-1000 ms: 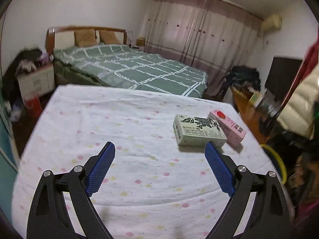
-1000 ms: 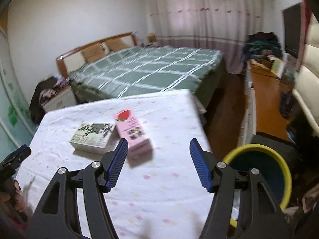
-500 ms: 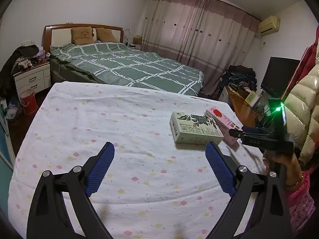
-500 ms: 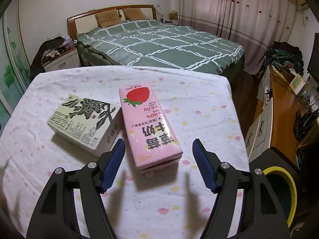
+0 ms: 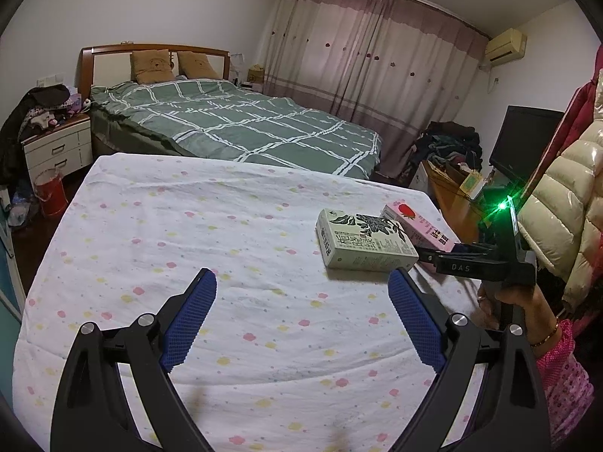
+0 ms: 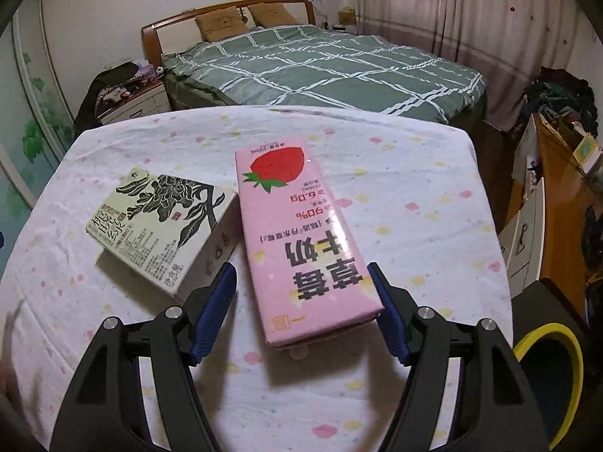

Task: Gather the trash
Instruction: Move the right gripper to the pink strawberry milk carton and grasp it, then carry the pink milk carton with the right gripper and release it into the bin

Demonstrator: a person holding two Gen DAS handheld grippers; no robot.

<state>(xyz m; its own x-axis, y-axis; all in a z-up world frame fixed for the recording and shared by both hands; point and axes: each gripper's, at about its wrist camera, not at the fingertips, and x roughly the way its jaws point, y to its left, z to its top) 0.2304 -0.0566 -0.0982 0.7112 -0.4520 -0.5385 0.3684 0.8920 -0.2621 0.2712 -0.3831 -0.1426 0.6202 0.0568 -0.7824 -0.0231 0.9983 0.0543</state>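
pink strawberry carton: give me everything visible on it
The pink carton is a slim rectangular drink box, glossy paperboard by the look, with a red strawberry at its far end and dark Chinese print. It lies flat on the dotted tablecloth, its left edge against the pale floral carton. Its near end sits between the right gripper fingers, which are not clamped on it.

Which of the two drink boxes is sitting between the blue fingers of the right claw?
The pink strawberry milk carton, between the right claw fingers. The pale green carton with black flowers lies beside it, outside them.
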